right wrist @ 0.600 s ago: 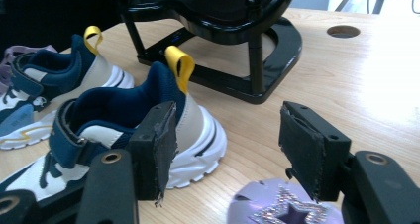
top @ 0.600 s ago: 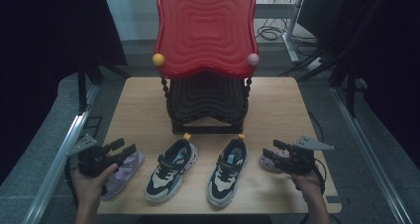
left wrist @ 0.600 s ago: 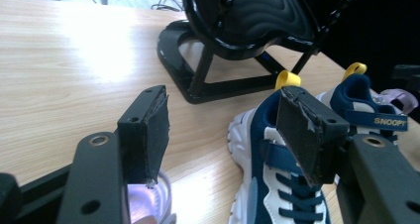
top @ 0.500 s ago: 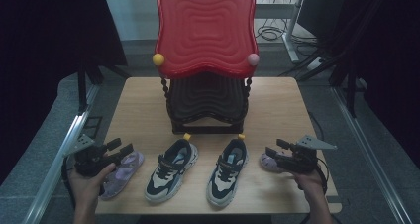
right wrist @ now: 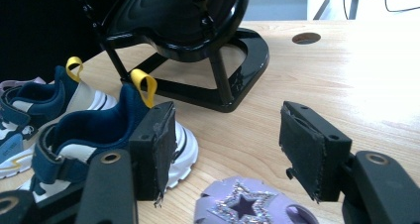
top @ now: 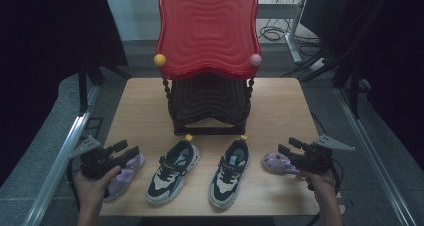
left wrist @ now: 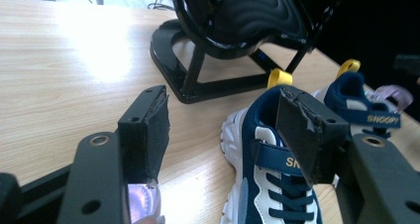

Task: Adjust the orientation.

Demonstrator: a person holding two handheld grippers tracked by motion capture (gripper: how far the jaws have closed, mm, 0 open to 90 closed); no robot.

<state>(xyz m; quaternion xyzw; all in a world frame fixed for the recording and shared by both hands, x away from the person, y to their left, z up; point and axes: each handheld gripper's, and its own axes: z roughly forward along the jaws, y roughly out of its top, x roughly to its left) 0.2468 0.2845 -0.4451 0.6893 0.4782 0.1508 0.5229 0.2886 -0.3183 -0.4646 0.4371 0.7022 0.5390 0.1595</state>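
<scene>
Two navy-and-white sneakers (top: pixel 172 171) (top: pixel 230 172) stand side by side near the table's front edge. A purple shoe (top: pixel 125 173) lies at the left and another purple shoe (top: pixel 274 162) at the right. My left gripper (top: pixel 126 148) hovers open over the left purple shoe, whose tip (left wrist: pixel 143 204) peeks out under the left jaw in the left gripper view (left wrist: pixel 225 110). My right gripper (top: pixel 289 146) is open just above the right purple shoe; its star-decorated toe (right wrist: pixel 242 204) lies below and between the jaws (right wrist: pixel 228 120).
A shoe rack with a red wavy top shelf (top: pixel 207 31) and a black lower shelf (top: pixel 210 98) stands mid-table behind the sneakers. Its black base (right wrist: pixel 247 60) is close ahead of both grippers. A round hole (right wrist: pixel 306 37) marks the tabletop farther back.
My right gripper has drifted slightly to the right, uncovering more of the right purple shoe. The left gripper has barely moved. Both stay open.
</scene>
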